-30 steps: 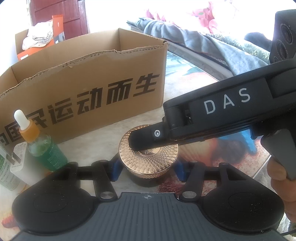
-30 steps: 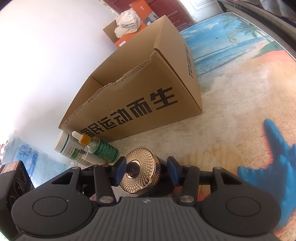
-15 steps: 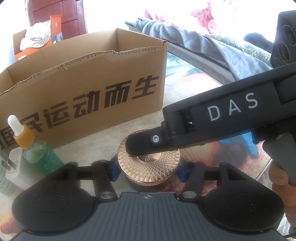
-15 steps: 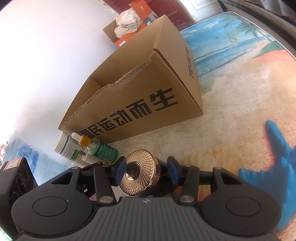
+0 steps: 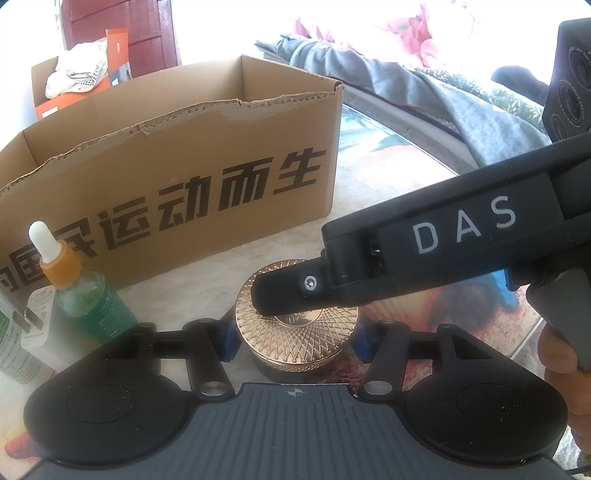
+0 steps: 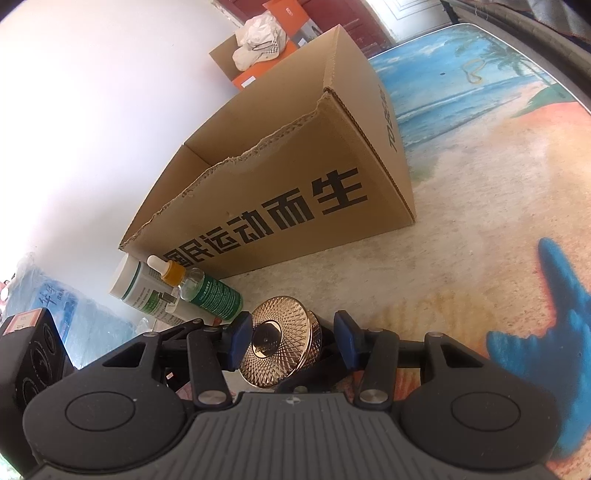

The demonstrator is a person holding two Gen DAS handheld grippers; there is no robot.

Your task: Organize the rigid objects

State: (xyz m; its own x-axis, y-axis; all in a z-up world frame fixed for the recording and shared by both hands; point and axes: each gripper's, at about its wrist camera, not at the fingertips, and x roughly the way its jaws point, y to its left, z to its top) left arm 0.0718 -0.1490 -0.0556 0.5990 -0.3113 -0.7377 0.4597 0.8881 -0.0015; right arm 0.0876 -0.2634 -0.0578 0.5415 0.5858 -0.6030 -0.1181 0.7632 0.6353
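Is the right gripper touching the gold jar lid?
Touching. In the left wrist view, the right gripper's finger rests on the gold jar lid, overlapping its patterned top without visible gap.

A plain white wall (image 6: pixel 92 110) stands at the left, washed out by strong daylight. Dark red wooden furniture (image 5: pixel 122 33) (a door or a cabinet, hard to tell) rises at the back. The desk (image 6: pixel 480 184) carries a glossy beach print with sea, sand and palms. Beyond it lie a rumpled grey blanket (image 5: pixel 424 96) and pink floral bedding (image 5: pixel 399 29).
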